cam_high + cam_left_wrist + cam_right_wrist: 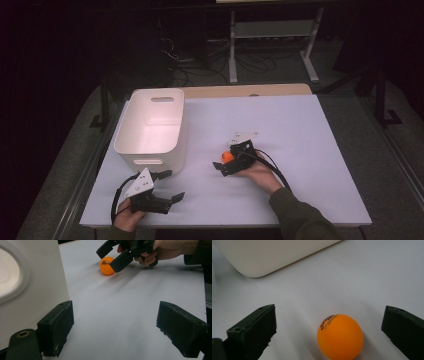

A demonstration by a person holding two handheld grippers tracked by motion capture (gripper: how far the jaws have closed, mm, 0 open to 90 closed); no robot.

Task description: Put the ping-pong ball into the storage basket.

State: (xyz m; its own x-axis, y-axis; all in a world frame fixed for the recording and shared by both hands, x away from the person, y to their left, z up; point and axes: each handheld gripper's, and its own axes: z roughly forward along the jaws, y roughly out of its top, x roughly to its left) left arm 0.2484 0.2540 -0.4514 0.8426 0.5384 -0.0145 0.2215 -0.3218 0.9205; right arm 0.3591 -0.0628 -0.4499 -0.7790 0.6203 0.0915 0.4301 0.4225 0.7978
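The orange ball (340, 337) is smooth and round, with a matte plastic sheen and a small curved line of black print near its top. It rests on the white surface (300, 140), roughly at the middle and well to the right of the tub, and it sits in the gap of my right claw (226, 161). In the right gripper view the two black jaws stand wide apart on either side of it, neither one touching it, so that claw is released around the ball. The jaws are blocky and squared, of a dull, slightly rough black material, with chipped-looking edges on the inner faces.

The surface under the ball is flat, pale and even, with a soft grey shadow beside the ball.

My left claw (167, 187) lies near the front edge, well apart from the ball, its jaws spread and holding nothing. A grey three-cornered plate sits on top of it.

Just beside that claw stands the white tub (152, 127), a deep rectangular bin of smooth plastic with rounded corners and an oval handle slot in each end wall. Its inside is bare.
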